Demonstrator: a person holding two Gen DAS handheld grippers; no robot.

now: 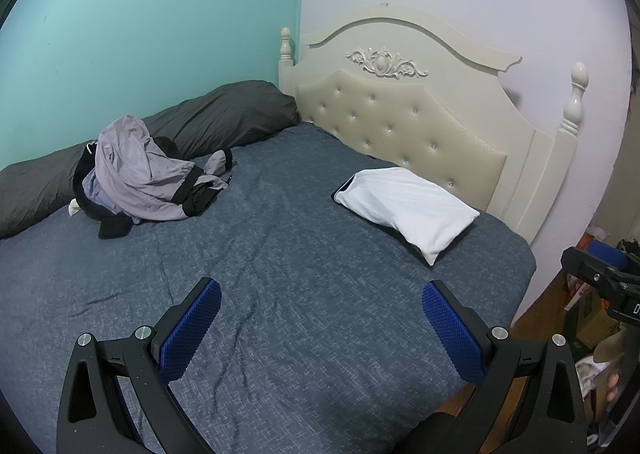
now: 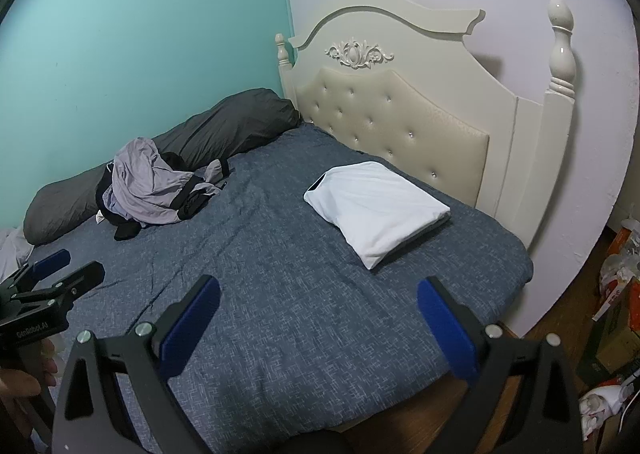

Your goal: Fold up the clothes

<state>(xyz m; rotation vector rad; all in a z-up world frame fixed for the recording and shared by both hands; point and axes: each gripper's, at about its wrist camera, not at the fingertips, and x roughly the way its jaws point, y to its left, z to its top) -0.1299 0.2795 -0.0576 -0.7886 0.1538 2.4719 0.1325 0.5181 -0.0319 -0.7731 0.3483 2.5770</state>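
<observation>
A heap of clothes [image 1: 140, 173], lilac-grey garments over black ones, lies on the far left of the bed [image 1: 304, 294] by the teal wall. The same heap of clothes [image 2: 156, 185] shows in the right wrist view on the bed [image 2: 304, 294]. My left gripper [image 1: 320, 318] hovers open over the near part of the blue cover, nothing between its blue pads. My right gripper [image 2: 318, 318] is open too, above the bed's near edge, well short of the heap. The left gripper [image 2: 56, 266] also appears at the left of the right wrist view, held by a hand [image 2: 24, 386].
A white pillow [image 1: 408, 205] lies near the cream tufted headboard [image 1: 400, 125]. A dark grey duvet roll [image 1: 208, 117] runs along the teal wall behind the heap. Boxes and clutter [image 2: 616, 294] stand on the wooden floor right of the bed.
</observation>
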